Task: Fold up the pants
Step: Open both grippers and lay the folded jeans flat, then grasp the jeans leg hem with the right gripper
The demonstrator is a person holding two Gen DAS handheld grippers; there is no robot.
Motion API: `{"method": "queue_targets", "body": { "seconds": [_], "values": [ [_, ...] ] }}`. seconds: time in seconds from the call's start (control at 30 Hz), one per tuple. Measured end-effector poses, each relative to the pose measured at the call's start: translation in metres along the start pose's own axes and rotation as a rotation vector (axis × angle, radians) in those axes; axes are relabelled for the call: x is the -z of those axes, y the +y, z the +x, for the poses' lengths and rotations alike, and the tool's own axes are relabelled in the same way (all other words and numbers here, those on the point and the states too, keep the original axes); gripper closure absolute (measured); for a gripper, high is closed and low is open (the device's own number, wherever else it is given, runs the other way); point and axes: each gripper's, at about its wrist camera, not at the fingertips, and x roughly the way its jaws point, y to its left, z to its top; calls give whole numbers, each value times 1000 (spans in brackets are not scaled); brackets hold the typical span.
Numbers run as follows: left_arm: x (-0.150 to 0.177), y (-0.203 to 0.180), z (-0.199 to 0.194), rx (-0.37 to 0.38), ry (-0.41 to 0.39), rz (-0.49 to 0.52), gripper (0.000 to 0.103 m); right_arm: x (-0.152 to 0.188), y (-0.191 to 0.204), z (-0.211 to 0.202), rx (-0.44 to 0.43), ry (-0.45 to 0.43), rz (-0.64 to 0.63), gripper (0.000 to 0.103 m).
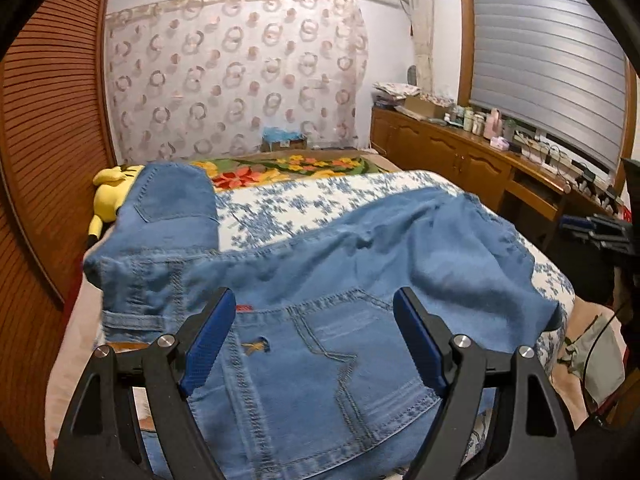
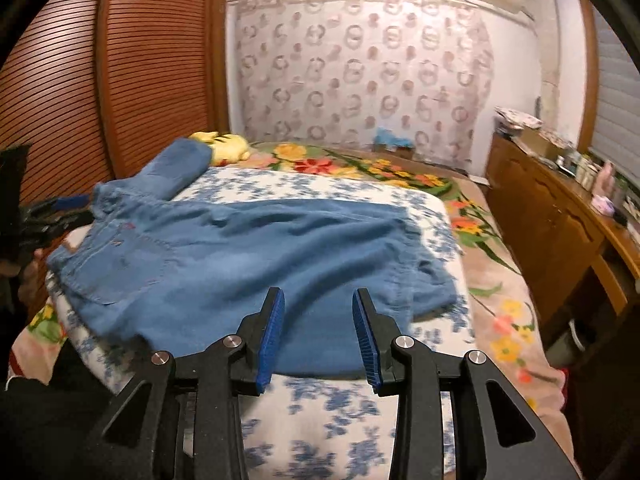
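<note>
Blue denim pants (image 1: 320, 248) lie spread across the bed, waist and back pocket at the left, one leg end turned up toward the far left. My left gripper (image 1: 313, 294) hovers wide open over the back pocket, with nothing between its blue pads. In the right wrist view the pants (image 2: 240, 248) lie in a folded heap, and my right gripper (image 2: 319, 294) stands open just above their near edge, its pads apart and not pressing on cloth. Each gripper shows at the edge of the other's view: the right gripper (image 1: 596, 228) and the left gripper (image 2: 56, 208).
The pants rest on a white quilt with blue flowers (image 2: 340, 420) over a bright floral blanket (image 2: 492, 300). A yellow plush toy (image 1: 110, 196) lies at the far left. A wooden cabinet (image 2: 540, 216) with clutter runs along the right, and a louvred wardrobe (image 1: 48, 120) stands left.
</note>
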Motion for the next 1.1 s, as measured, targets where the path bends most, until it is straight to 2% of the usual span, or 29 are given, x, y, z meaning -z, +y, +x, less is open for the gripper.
{"method": "queue_targets", "body": {
  "seconds": [0.2,0.33,0.57,0.87,0.9,0.93,1.0,1.03,1.1],
  "values": [
    [12,-5,15,15,49,-9,21,12,-32,29,57,81,69,66],
    [20,-6,23,21,76,-15,21,21,-48,50,58,147,133,66],
    [30,-9,30,26,112,-18,21,17,-51,66,29,184,159,66],
    [42,-9,42,29,153,-26,21,23,-58,79,45,225,150,66],
    [43,-9,42,29,154,-29,21,22,-57,77,36,220,146,69],
    [43,-9,43,29,156,-33,21,22,-56,76,14,214,140,85],
    [43,-10,44,27,158,-42,21,22,-53,75,-32,213,138,88],
    [43,-10,44,27,156,-42,21,22,-52,75,-42,213,138,94],
    [44,-11,44,29,155,-41,21,20,-56,71,-46,197,151,95]
  ]
}}
